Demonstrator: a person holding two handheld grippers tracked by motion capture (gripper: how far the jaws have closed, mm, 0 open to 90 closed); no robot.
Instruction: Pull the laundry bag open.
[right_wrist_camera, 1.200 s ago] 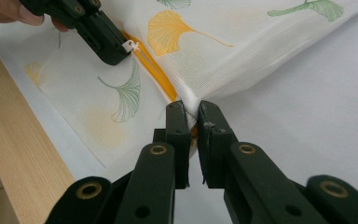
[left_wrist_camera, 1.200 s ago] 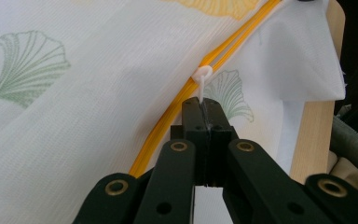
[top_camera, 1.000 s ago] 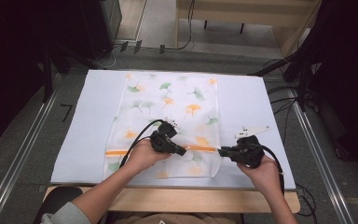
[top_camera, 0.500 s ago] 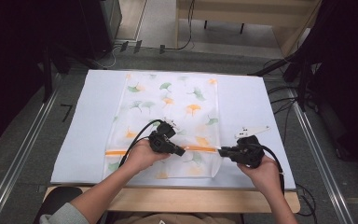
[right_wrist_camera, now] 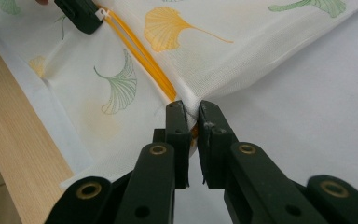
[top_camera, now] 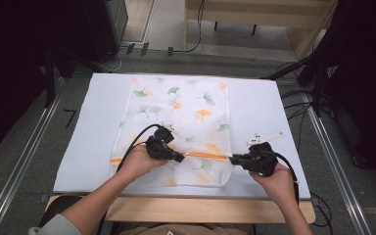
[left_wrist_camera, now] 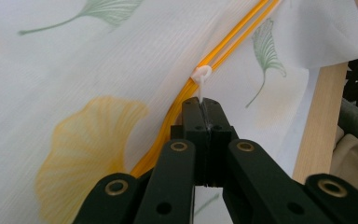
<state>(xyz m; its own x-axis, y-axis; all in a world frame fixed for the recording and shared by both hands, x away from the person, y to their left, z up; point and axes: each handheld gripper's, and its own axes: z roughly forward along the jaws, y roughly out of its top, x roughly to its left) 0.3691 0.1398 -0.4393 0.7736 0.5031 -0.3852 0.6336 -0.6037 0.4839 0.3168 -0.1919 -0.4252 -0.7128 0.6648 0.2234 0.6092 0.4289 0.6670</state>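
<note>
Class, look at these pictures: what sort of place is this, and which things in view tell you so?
Probably a lab or recording workspace, not a home: a covered work table with metal rails alongside, loose cables on the floor, and dark equipment behind it.

no readable text, labels or numbers anywhere

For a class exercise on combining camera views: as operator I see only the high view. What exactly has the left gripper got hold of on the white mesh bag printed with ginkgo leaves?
Observer: In the left gripper view, the left gripper is shut on the small white plastic zip pull of the orange zip.
Operator: And the right gripper?
Observer: Its own view shows the right gripper pinching the edge of the white mesh bag just where the orange zip ends.
</note>
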